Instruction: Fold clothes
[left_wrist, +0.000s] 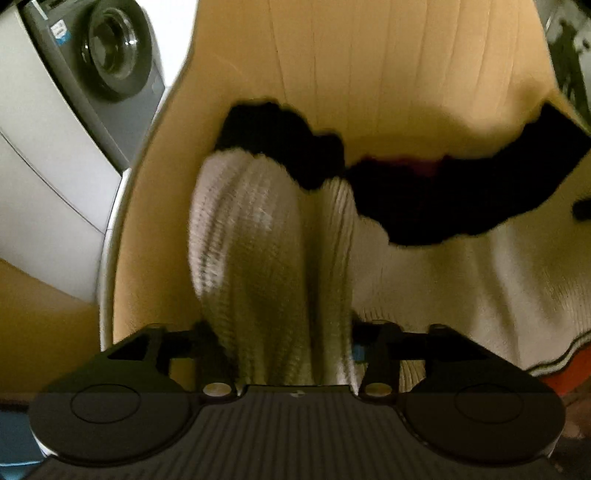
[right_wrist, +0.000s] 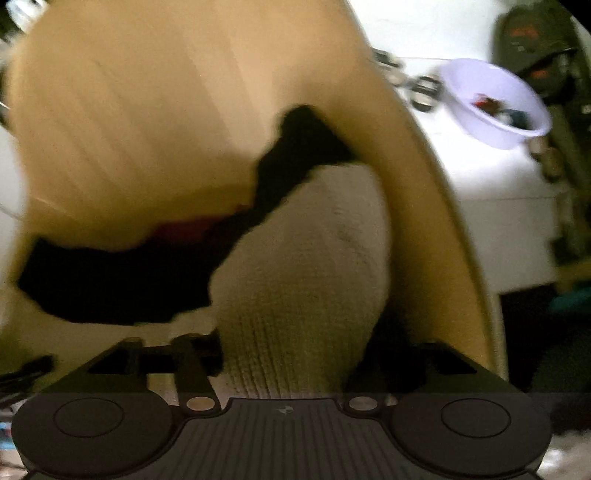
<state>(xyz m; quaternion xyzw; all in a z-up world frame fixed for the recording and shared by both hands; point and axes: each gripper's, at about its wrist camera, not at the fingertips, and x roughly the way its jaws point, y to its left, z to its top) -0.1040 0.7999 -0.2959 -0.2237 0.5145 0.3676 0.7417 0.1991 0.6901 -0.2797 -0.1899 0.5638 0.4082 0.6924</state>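
A cream ribbed knit sweater (left_wrist: 258, 236) with a black collar band (left_wrist: 443, 192) hangs over a round light wooden table (left_wrist: 369, 55). My left gripper (left_wrist: 280, 343) is shut on a bunched fold of the sweater near its left shoulder. In the right wrist view the same sweater (right_wrist: 306, 266) with its black band (right_wrist: 122, 280) is bunched between the jaws of my right gripper (right_wrist: 291, 358), which is shut on it near the right shoulder. Both views are blurred. The fingertips are hidden by the cloth.
A grey washing machine (left_wrist: 110, 55) stands left of the table. A white counter (right_wrist: 491, 177) at the right holds a lavender bowl (right_wrist: 495, 99) with small items. An orange object (left_wrist: 569, 373) shows at the left wrist view's lower right.
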